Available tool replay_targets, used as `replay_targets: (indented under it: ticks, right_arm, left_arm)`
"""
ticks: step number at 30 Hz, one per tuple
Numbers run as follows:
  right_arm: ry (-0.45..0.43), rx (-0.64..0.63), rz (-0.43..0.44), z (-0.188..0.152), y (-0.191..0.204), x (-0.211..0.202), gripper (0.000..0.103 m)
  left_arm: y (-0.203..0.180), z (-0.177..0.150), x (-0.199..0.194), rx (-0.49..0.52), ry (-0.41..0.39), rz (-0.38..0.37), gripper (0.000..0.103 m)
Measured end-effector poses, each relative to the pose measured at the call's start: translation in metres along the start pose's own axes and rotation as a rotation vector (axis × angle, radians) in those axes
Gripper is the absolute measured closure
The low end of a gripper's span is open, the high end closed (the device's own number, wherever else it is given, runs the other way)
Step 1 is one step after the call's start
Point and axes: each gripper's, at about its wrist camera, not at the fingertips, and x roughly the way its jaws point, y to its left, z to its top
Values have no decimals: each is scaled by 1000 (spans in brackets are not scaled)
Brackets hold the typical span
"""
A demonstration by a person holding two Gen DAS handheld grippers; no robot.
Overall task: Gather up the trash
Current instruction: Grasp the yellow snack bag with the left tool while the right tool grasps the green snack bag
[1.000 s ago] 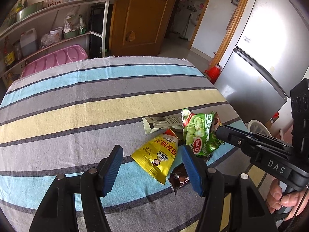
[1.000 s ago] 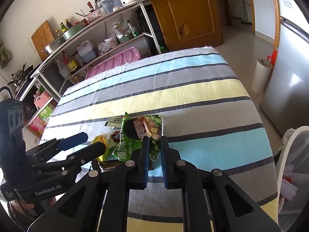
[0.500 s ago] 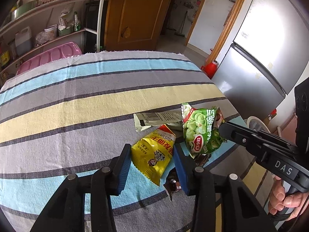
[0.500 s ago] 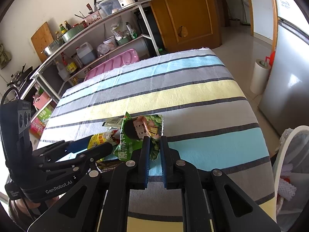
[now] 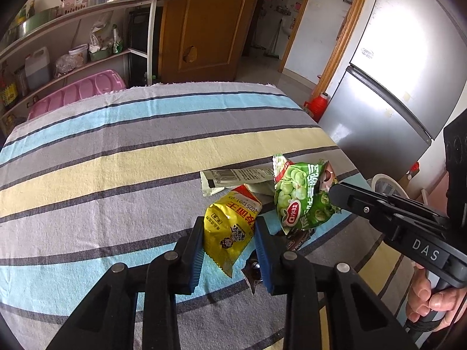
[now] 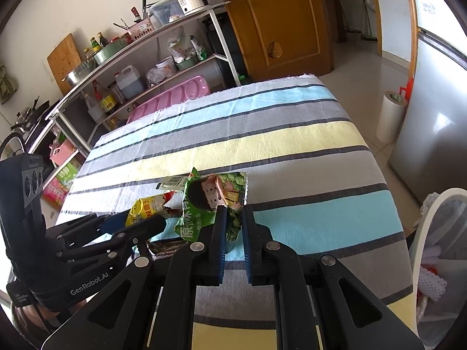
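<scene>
A yellow snack packet (image 5: 230, 230) stands between the blue pads of my left gripper (image 5: 229, 223). Its jaws are closing, and both pads touch the packet's sides, crumpling it. My right gripper (image 6: 232, 213) is shut on a green pea-snack bag (image 6: 204, 201) and holds it just above the striped tablecloth (image 5: 116, 160). In the left wrist view this green bag (image 5: 300, 198) hangs from the right gripper's tip, to the right of the yellow packet. A white barcode wrapper (image 5: 233, 175) lies behind both. A dark brown wrapper (image 5: 294, 242) lies under them.
A white mesh bin (image 6: 432, 233) with rubbish in it stands off the table's right edge. A silver fridge (image 5: 394, 87) and a white paper roll (image 6: 389, 116) are beyond it. A loaded metal shelf (image 6: 131, 58) runs behind the table's far left.
The left gripper's jaws have closed in from wide apart onto the yellow packet, which now stands crumpled between them. The right gripper has kept still with the green bag.
</scene>
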Motion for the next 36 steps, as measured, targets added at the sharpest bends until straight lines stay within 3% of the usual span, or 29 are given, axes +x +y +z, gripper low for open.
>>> replay_targets:
  ticks: [23,36]
  right_arm:
    - [-94,59,34,-17,-21,-49,93]
    - [-179,103,-47,-28,-53,-99,93]
  left_arm:
    - [-29,-3,-47,23,-88,-29,70]
    - [-81,1,-54,103,-113,-62,70]
